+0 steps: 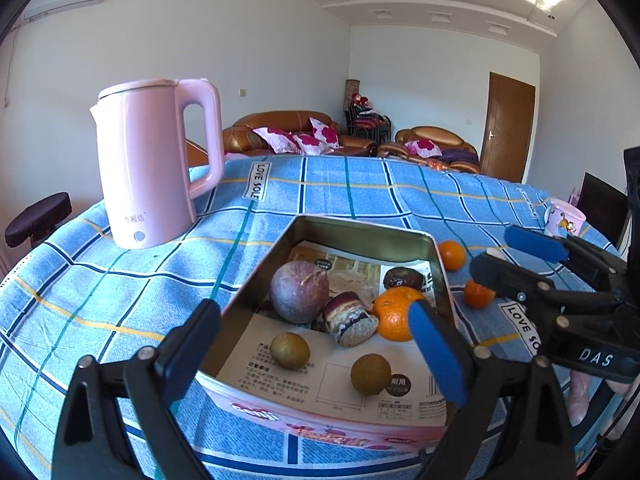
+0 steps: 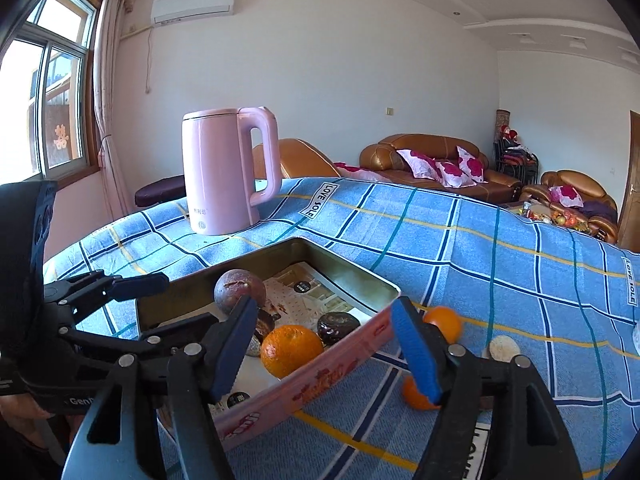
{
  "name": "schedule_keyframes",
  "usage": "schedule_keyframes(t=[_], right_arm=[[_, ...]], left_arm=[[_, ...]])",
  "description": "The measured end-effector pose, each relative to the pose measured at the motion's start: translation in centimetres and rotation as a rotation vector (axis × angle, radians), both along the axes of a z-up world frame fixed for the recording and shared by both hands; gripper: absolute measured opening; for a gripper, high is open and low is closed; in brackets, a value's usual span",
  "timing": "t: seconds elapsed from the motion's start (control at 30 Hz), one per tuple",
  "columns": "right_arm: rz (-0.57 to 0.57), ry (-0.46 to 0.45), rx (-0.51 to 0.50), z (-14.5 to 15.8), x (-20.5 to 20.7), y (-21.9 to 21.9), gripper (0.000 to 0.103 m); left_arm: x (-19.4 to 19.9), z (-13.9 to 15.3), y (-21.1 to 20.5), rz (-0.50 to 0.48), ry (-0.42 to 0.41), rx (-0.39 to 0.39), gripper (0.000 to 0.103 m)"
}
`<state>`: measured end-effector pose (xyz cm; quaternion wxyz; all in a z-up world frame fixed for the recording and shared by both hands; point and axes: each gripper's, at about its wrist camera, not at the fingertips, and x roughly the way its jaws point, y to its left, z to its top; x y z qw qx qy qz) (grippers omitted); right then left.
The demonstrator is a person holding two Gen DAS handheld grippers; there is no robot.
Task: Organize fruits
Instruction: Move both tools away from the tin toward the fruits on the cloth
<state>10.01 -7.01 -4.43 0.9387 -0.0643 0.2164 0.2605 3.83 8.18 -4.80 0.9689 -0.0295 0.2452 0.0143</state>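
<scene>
While the tin [image 1: 236,304] holds a passion fruit [image 1: 299,291], a large orange [image 1: 394,314] and small brown fruits, two mandarins [image 1: 451,255] lie just beside it on the tablecloth [image 1: 120,300] marked "LOVE SOLE". Left gripper [image 1: 316,356] and right gripper [image 2: 324,348] both stand spread, empty. Best approach: straddle one mandarin, squeeze gently.

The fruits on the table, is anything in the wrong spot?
Yes. Two small oranges lie loose on the blue checked cloth, outside the tin box where the big orange and the other fruits sit. A pale round thing also lies loose beside them.
</scene>
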Motion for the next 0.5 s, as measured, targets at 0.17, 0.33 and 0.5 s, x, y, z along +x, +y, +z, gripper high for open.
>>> schedule_keyframes(t=[0.17, 0.33, 0.5], right_arm=[[-0.074, -0.009, -0.041, 0.2, -1.2, -3.9, 0.071], [-0.166, 0.034, -0.048, 0.3, -1.1, -8.2, 0.071], [-0.261, 0.07, -0.033, -0.1, -0.3, -11.8, 0.072]], left_arm=[[-0.6, 0.5, 0.3, 0.046, -0.044, -0.013, 0.1], [-0.2, 0.8, -1.4, 0.022, -0.023, -0.036, 0.099], [0.5, 1.7, -5.3, -0.041, -0.011, 0.03, 0.1]])
